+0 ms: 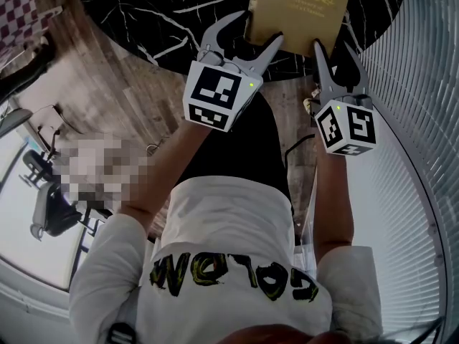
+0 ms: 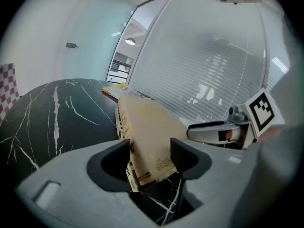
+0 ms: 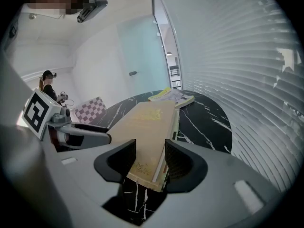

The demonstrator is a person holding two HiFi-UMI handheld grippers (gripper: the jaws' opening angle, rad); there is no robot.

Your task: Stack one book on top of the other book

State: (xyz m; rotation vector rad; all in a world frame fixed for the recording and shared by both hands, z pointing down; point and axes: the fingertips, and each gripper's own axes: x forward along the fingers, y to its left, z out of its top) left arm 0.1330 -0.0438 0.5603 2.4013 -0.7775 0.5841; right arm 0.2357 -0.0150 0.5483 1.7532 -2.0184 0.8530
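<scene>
Black marble table (image 1: 165,20) is sitting beside the slatted blind wall (image 3: 247,80). A second book (image 3: 172,97) is lying at the table's far edge, well apart from the grippers. Both forearms are reaching forward side by side over the near edge. The left gripper (image 1: 247,34) is pinching the near left corner of the tan book (image 1: 297,9), which is sitting tilted between its jaws. The right gripper (image 1: 336,56) is clamping the near right corner. The book's far end is possibly resting on the table; unclear.
</scene>
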